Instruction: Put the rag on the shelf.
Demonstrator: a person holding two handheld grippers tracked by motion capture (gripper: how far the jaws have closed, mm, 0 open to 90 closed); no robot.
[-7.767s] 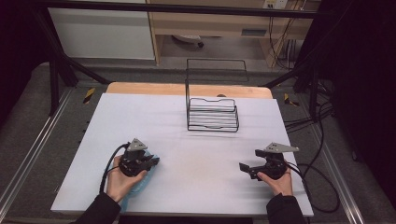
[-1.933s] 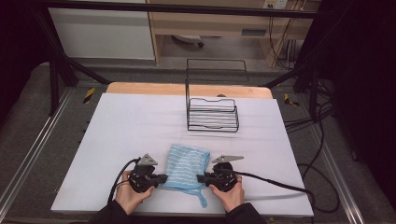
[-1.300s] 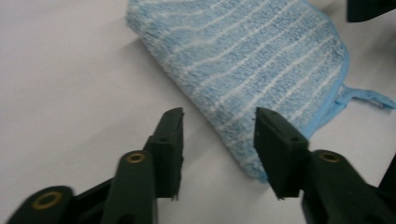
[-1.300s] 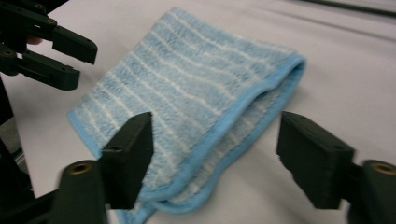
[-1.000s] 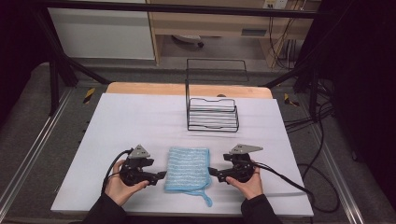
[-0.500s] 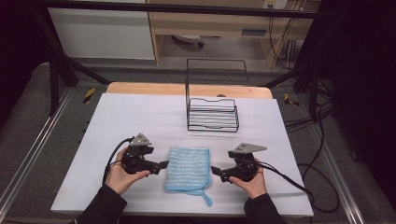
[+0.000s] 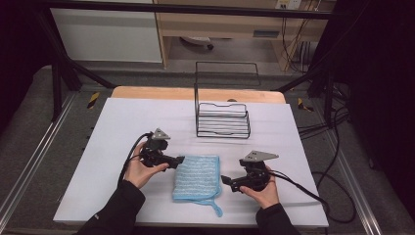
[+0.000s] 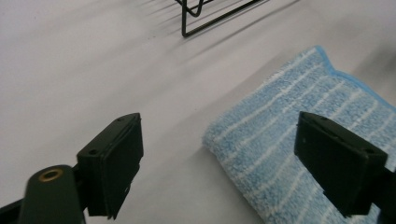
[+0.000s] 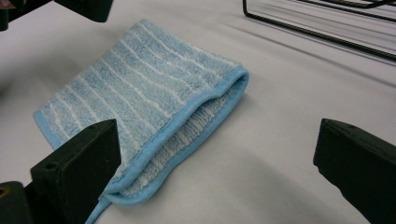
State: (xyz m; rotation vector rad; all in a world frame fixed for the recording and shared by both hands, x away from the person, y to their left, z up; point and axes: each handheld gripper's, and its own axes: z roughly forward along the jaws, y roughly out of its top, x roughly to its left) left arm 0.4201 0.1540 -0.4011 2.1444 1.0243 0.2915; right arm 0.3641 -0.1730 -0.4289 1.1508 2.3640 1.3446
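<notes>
The folded blue striped cloth (image 7: 196,177) is laid flat on the white table (image 7: 122,122), between the two grippers and apart from both, its loop trailing from the near corner. It has been let go: a moment ago both grippers were pressed against its sides, and now they are drawn back. The left gripper (image 7: 179,159) has been carried away and up toward the cloth's far left corner, its jaws just spread wider, with only that corner seen between them, untouched. The right gripper (image 7: 225,180) is held just beside the open right edge, jaws spread, nothing pinched. The fold is judged finished; the wire rack (image 7: 222,120) beyond is likely the next stop.
</notes>
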